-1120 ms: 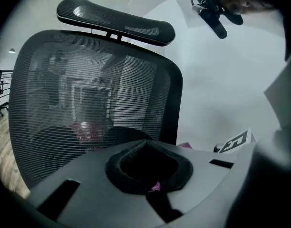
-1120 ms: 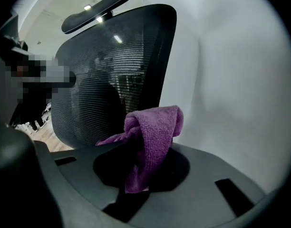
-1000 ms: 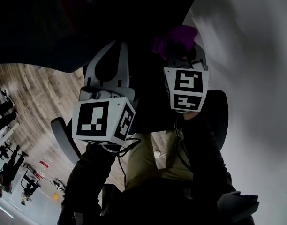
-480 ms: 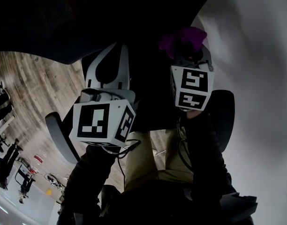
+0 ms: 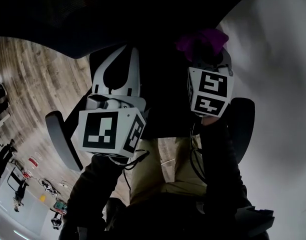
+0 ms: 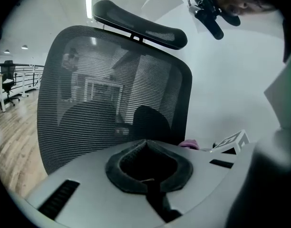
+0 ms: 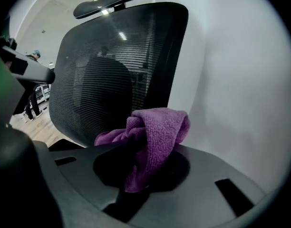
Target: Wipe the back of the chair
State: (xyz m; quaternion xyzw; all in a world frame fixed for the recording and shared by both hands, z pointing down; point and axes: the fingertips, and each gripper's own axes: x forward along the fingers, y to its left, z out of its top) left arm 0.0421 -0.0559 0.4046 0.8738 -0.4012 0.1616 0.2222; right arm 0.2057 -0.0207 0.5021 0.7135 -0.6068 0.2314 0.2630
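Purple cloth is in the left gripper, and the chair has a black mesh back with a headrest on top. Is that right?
Not quite. The purple cloth is pinched in the right gripper, as the right gripper view shows. The left gripper holds nothing. The rest is right: a black mesh back with a headrest on top.

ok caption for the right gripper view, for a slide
Right gripper, jaws shut on a purple cloth, facing the black mesh chair back beside a white wall
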